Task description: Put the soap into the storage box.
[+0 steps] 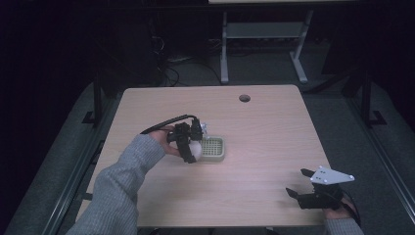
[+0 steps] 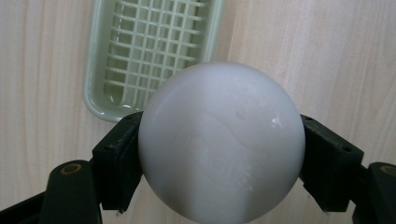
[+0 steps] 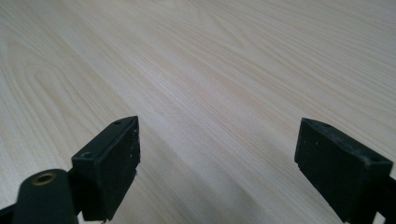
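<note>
A white ball (image 2: pixel 222 142) sits clamped between the two black jaws of my left gripper (image 1: pixel 192 149), which is shut on it. It hangs just left of a pale green slotted tray (image 1: pixel 215 156) near the middle of the table; in the left gripper view the tray (image 2: pixel 100 60) lies past the ball, at upper left. My right gripper (image 1: pixel 299 182) rests at the table's front right corner, open, with nothing between its fingers (image 3: pixel 112 161); bare wood shows between them.
The light wooden table (image 1: pixel 264 132) has a round cable hole (image 1: pixel 244 98) near its far edge. A grey desk frame (image 1: pixel 262 34) stands on the dark floor beyond. A person's grey sleeve (image 1: pixel 122 181) comes in at front left.
</note>
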